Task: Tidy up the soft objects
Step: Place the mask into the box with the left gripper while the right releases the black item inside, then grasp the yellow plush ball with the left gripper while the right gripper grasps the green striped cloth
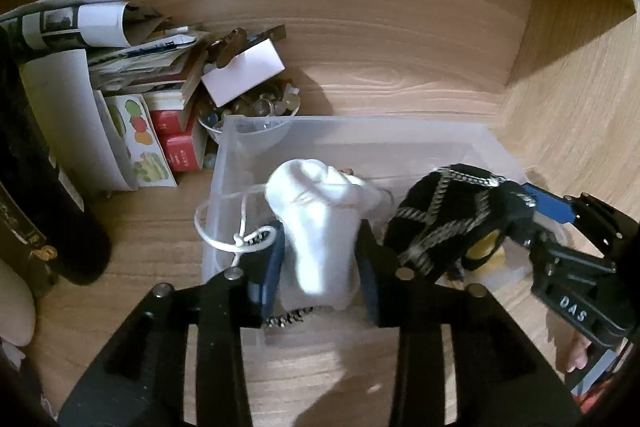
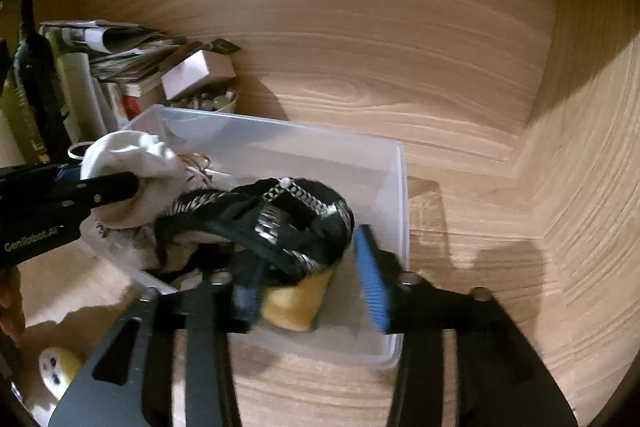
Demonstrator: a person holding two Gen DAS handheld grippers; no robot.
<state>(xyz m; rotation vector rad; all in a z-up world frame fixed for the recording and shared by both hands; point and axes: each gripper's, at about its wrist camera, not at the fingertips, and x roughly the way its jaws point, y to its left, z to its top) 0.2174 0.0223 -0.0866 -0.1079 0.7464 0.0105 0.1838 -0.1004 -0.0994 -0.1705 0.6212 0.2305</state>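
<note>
Socks fill both views. Left wrist: white sock (image 1: pixel 320 227), limp and light, hangs between the left gripper's (image 1: pixel 320 267) part-open jaws over the clear bin (image 1: pixel 360 131). Right wrist: black patterned sock (image 2: pixel 280 223), at twelve o'clock, drapes off the right gripper's (image 2: pixel 308 291) loosened jaws into the bin; pinch its bunched middle.

One clear bin (image 2: pixel 400 187), one white sock (image 1: pixel 320 227), one black sock (image 2: pixel 280 223), two red boxes (image 1: pixel 180 143)

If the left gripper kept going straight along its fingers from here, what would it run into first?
The white sock, which already sits between the left gripper's fingers. Beyond it lies the floor or far wall of the clear plastic bin, though the fisheye view leaves depth uncertain.
</note>
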